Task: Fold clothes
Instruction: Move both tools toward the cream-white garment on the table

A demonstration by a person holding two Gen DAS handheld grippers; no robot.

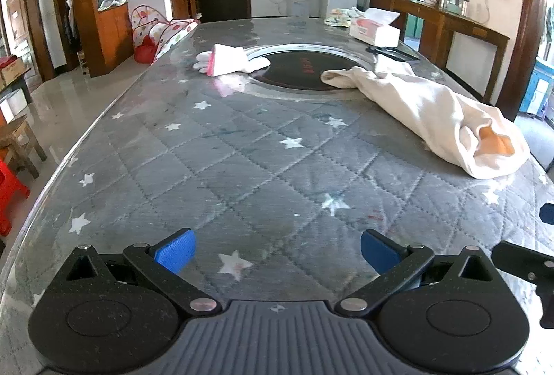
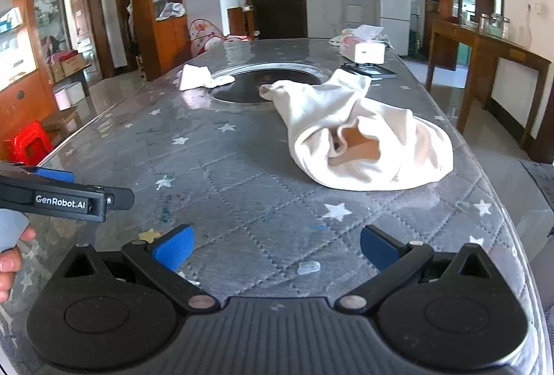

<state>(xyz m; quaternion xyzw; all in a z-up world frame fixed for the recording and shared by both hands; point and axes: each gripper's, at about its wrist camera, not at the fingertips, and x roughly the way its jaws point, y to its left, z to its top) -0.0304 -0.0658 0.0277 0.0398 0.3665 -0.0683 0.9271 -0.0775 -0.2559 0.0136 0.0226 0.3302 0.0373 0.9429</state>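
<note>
Both grippers hover over the near end of a long table [image 1: 214, 160] covered in grey quilted star-print cloth, tilted downward. The left gripper [image 1: 277, 250] has its jaws spread wide with nothing between them; so does the right gripper [image 2: 275, 247]. A cream garment [image 2: 353, 133] lies crumpled on the table's right side, well ahead of both grippers, its long axis running away toward a dark round inset [image 1: 304, 70]. A white folded cloth [image 1: 228, 62] touches the inset's left rim.
</note>
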